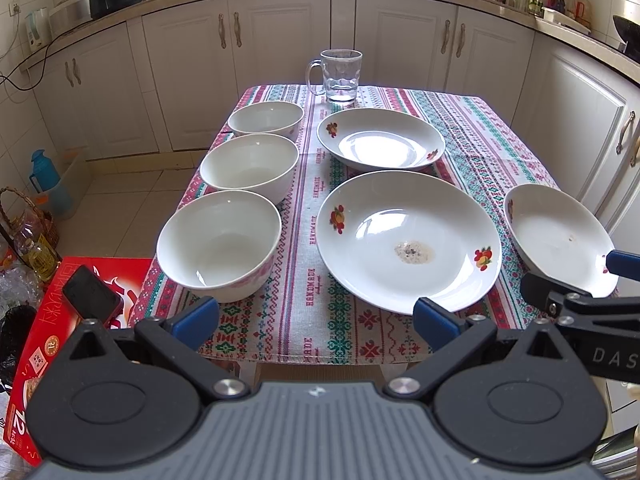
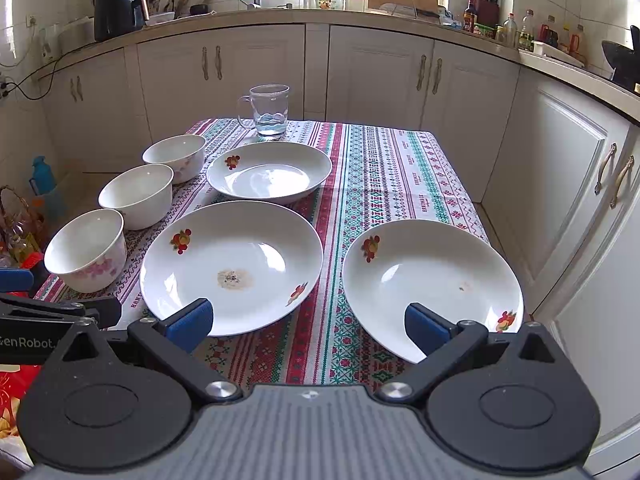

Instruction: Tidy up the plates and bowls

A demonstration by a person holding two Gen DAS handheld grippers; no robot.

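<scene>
Three white bowls stand in a row down the table's left side: near bowl (image 1: 218, 246) (image 2: 86, 256), middle bowl (image 1: 250, 168) (image 2: 136, 196), far bowl (image 1: 266, 118) (image 2: 175, 157). Three white flowered plates lie to their right: a large soiled plate (image 1: 408, 242) (image 2: 232, 266), a far plate (image 1: 380, 140) (image 2: 269, 172) and a right plate (image 1: 560, 238) (image 2: 432, 284). My left gripper (image 1: 316, 318) is open and empty at the table's near edge. My right gripper (image 2: 308, 324) is open and empty, between the large plate and the right plate.
A glass mug (image 1: 340, 76) (image 2: 270, 111) stands at the table's far edge. The patterned tablecloth (image 2: 396, 172) is bare at the far right. White cabinets (image 2: 572, 184) close in on the right. A red box (image 1: 44, 344) and a phone (image 1: 92, 294) lie left of the table.
</scene>
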